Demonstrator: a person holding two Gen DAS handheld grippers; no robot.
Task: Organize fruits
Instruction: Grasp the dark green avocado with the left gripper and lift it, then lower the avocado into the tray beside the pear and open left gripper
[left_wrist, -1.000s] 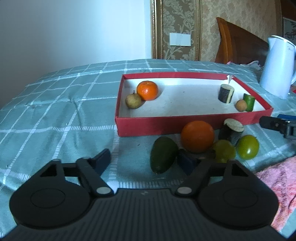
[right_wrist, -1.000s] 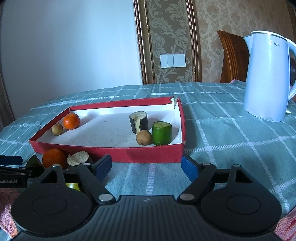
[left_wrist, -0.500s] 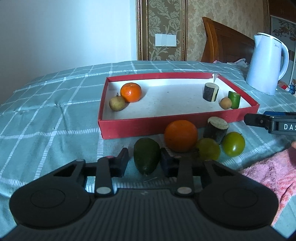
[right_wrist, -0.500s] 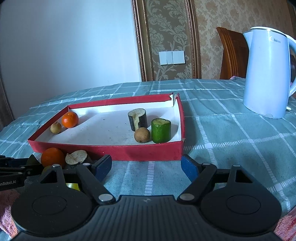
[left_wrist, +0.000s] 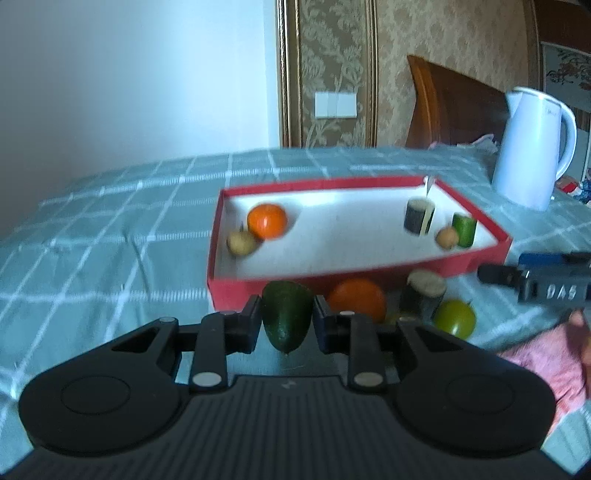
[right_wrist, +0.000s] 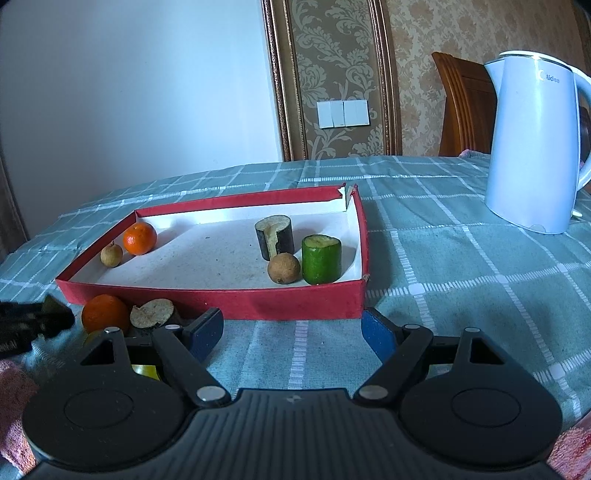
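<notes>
left gripper (left_wrist: 287, 320) jaws just closed, clamped on dark green avocado (left_wrist: 286, 317) by red tray (left_wrist: 369, 275); right gripper (right_wrist: 292, 331) wide open, empty

Checked tablecloth (right_wrist: 443, 266) under red tray (right_wrist: 221, 301), kettle (right_wrist: 532, 147), seemingly fruit.

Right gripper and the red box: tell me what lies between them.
Only bare checked tablecloth lies between the open right gripper and the red box, as the right wrist view shows. The loose orange lies off to the left.
</notes>
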